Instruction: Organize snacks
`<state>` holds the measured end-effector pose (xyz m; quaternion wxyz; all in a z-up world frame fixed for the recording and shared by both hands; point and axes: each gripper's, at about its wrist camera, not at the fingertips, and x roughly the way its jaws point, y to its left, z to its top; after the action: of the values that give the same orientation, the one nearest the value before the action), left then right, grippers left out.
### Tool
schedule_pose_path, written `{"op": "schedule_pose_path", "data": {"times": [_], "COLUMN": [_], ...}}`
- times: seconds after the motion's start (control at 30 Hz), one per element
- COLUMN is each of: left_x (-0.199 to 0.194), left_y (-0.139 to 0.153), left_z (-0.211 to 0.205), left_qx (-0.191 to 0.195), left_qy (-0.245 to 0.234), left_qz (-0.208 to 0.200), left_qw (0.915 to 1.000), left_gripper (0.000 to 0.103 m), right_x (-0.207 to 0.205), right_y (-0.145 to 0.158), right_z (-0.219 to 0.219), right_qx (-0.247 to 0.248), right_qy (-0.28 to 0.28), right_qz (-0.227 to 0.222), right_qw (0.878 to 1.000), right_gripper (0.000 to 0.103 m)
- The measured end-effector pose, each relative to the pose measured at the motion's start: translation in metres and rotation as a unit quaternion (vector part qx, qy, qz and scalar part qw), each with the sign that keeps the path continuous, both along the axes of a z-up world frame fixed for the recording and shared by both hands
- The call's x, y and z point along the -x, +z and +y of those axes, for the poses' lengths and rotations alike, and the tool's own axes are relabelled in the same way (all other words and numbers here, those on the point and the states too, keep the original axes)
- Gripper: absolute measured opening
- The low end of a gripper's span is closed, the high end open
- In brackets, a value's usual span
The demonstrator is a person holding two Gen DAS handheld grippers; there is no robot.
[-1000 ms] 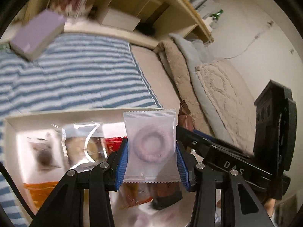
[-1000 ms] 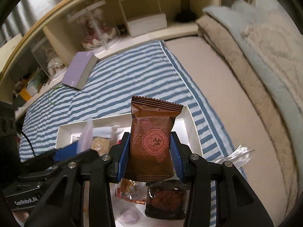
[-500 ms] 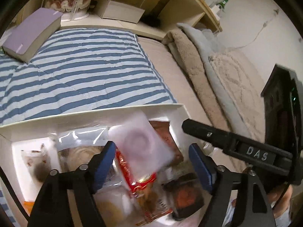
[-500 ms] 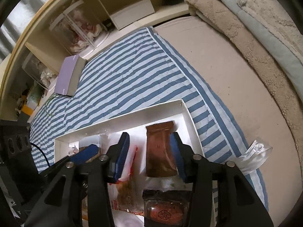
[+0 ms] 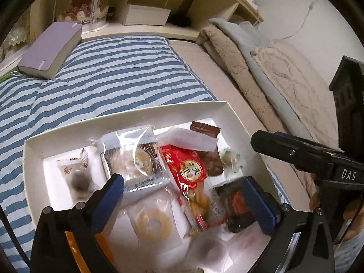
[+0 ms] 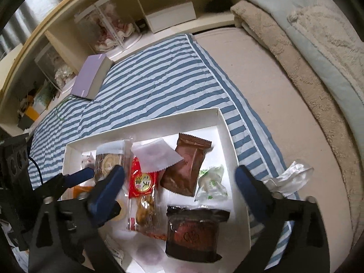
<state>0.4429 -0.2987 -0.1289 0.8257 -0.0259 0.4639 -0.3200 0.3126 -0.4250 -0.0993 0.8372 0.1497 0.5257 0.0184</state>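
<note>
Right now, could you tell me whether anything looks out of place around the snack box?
Yes: a crumpled clear plastic wrapper lies outside the white cardboard box, on the striped blanket by its right wall. Inside, the packets lie overlapped.

So that's one white box [image 6: 224,122] holding around ten wrapped snacks [image 6: 186,170], one purple book [image 6: 92,78] on the striped blanket [image 6: 159,75], plus two grippers [image 5: 186,202].

Bed beneath me: striped quilt [image 6: 141,86]; on it, my white snack box [image 6: 224,122], purple book [image 6: 91,79], folded blankets [image 6: 295,52].
</note>
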Motion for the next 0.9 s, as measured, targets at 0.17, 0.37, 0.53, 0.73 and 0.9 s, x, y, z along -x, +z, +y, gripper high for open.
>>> {"op": "schedule_pose_path", "data": {"times": [0.17,0.37,0.53,0.73,0.9], "left_x": [0.017,0.04,0.066,0.107,0.146], "left_y": [0.013,0.038,0.06,0.09,0.116], "left_z": [0.016,0.033,0.051,0.077,0.098], "left_qx": [-0.003,-0.016,-0.02,-0.027,-0.033], "left_qy": [-0.001,0.002,0.02,0.043,0.068], "left_qz": [-0.01,-0.031,-0.049,-0.076,-0.1], "left_qw": [0.9999,0.9994,0.9984,0.9958,0.9921], "left_gripper": [0.103,0.103,0.103,0.103,0.103], "right_x": [0.01,0.026,0.045,0.074,0.103], "right_y": [0.011,0.031,0.054,0.081,0.108], "right_z": [0.004,0.013,0.022,0.032,0.04], "right_qx": [0.01,0.021,0.03,0.037,0.05], "right_qy": [0.003,0.004,0.003,0.003,0.001], "right_qz": [-0.004,-0.023,-0.046,-0.071,-0.101], "right_qw": [1.0,0.999,0.999,0.997,0.994], "right_gripper": [0.103,0.103,0.103,0.103,0.103]}}
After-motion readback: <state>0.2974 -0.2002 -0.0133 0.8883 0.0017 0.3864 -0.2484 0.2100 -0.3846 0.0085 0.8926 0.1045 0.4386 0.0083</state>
